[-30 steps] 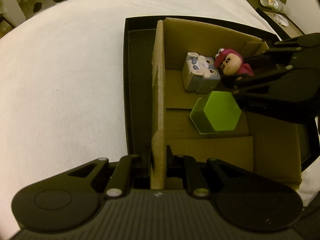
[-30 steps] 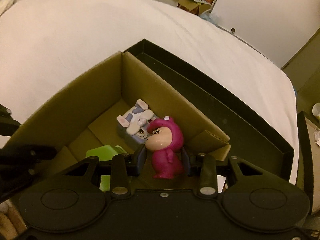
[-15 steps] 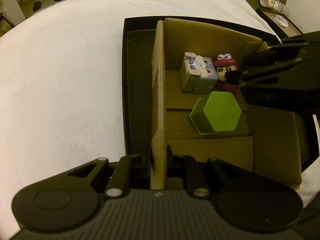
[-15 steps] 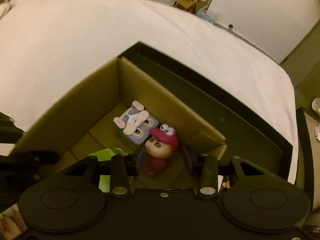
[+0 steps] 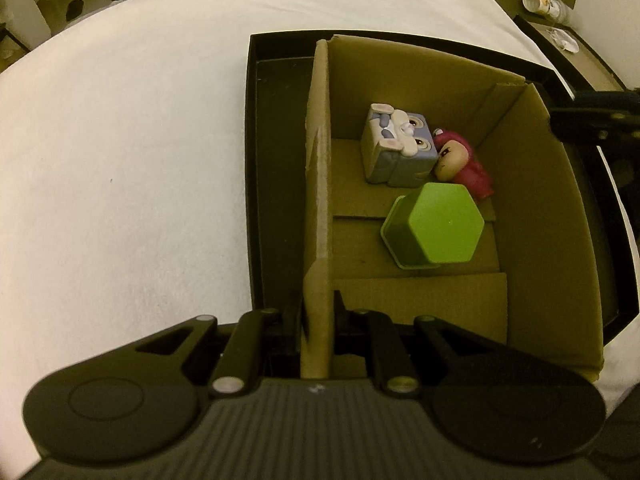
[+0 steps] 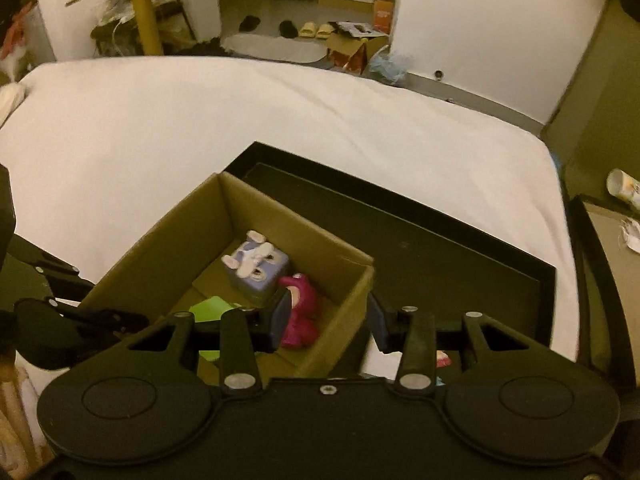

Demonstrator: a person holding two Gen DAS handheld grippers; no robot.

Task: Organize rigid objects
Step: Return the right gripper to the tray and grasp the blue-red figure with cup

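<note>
A cardboard box [image 5: 552,216] sits in a black tray [image 5: 276,168] on a white bed. Inside lie a grey-blue bunny cube toy [image 5: 398,148], a pink figurine [image 5: 466,168] on its side against the cube, and a green hexagonal cup [image 5: 434,228] turned upside down. My left gripper [image 5: 318,320] is shut on the box's left wall [image 5: 318,184]. My right gripper [image 6: 328,322] is open and empty, raised above the box's right wall [image 6: 348,304]. The box [image 6: 160,248], the cube [image 6: 258,270], the figurine [image 6: 302,310] and the cup [image 6: 212,308] lie below it.
The white bed [image 5: 120,160] surrounds the tray. The tray's open black part [image 6: 440,264] lies beyond the box. A side table with a cup [image 6: 624,186] stands at the right. Shoes and boxes [image 6: 348,40] lie on the far floor.
My right gripper opened and let go of the pink figurine, which now lies on its side in the box. The right gripper then rose and pulled back. The left gripper stayed put.
</note>
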